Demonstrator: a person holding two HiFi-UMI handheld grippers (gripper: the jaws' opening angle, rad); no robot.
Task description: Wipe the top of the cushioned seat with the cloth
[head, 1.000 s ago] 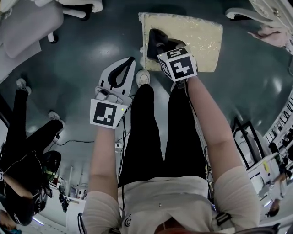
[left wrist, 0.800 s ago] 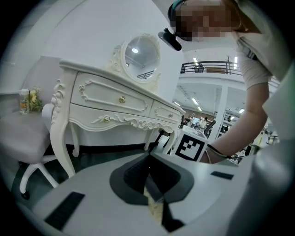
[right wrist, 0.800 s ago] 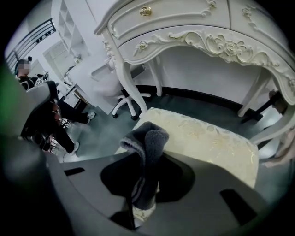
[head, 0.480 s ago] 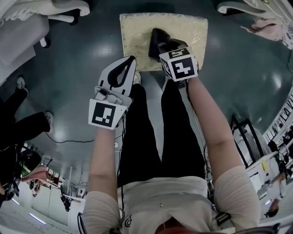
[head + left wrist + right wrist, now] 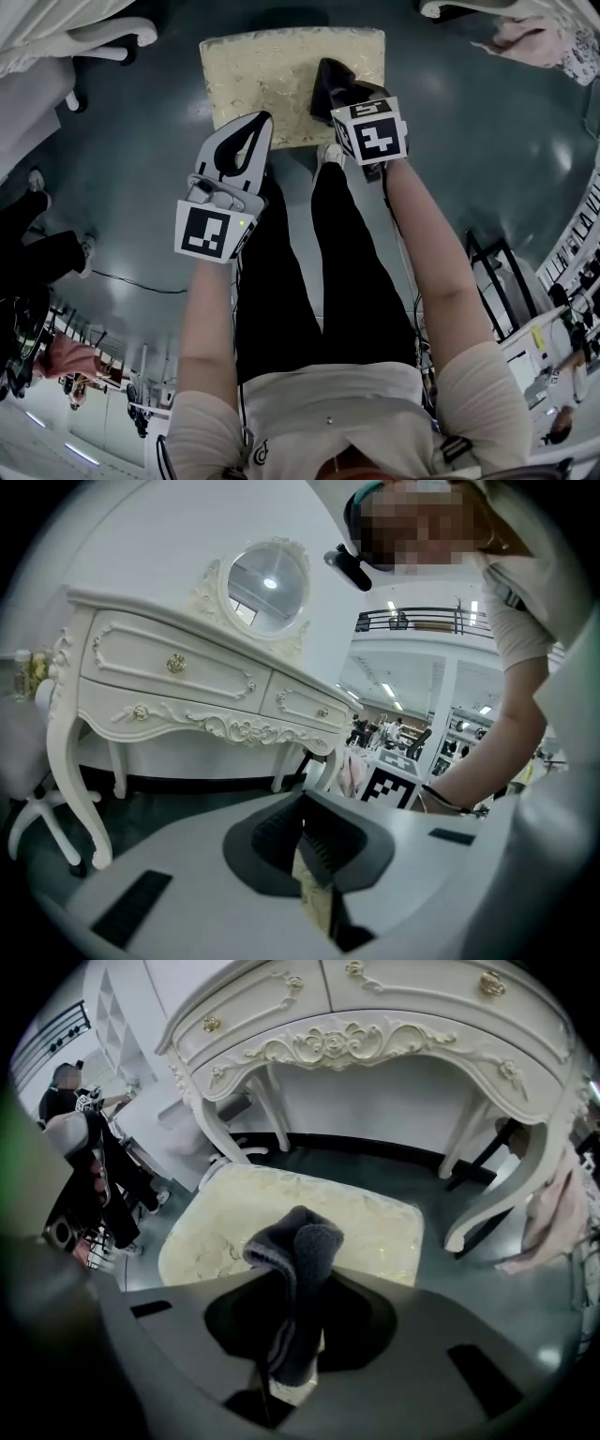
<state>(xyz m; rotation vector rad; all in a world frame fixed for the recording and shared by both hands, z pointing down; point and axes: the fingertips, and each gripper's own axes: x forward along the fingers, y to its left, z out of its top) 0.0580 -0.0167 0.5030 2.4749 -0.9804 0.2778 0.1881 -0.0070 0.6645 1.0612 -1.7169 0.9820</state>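
The cushioned seat (image 5: 281, 80) is a pale cream square stool on the dark floor, also in the right gripper view (image 5: 281, 1222). My right gripper (image 5: 330, 86) is shut on a dark grey cloth (image 5: 328, 80), held over the seat's near right part. The cloth (image 5: 298, 1279) stands bunched between the jaws in the right gripper view, with its top hanging above the cushion. My left gripper (image 5: 246, 131) hovers at the seat's near edge, jaws shut with nothing held; its view (image 5: 314, 855) points away at a white dresser.
An ornate white dressing table (image 5: 375, 1026) with a round mirror (image 5: 267, 583) stands just behind the seat. A pink cloth (image 5: 525, 37) hangs at the right. White chair bases (image 5: 103, 33) lie at the left. Other people (image 5: 80, 1138) stand at the left.
The seat has shifted left and farther up in the head view. Both grippers stay over its near edge, and the right one still holds the cloth.
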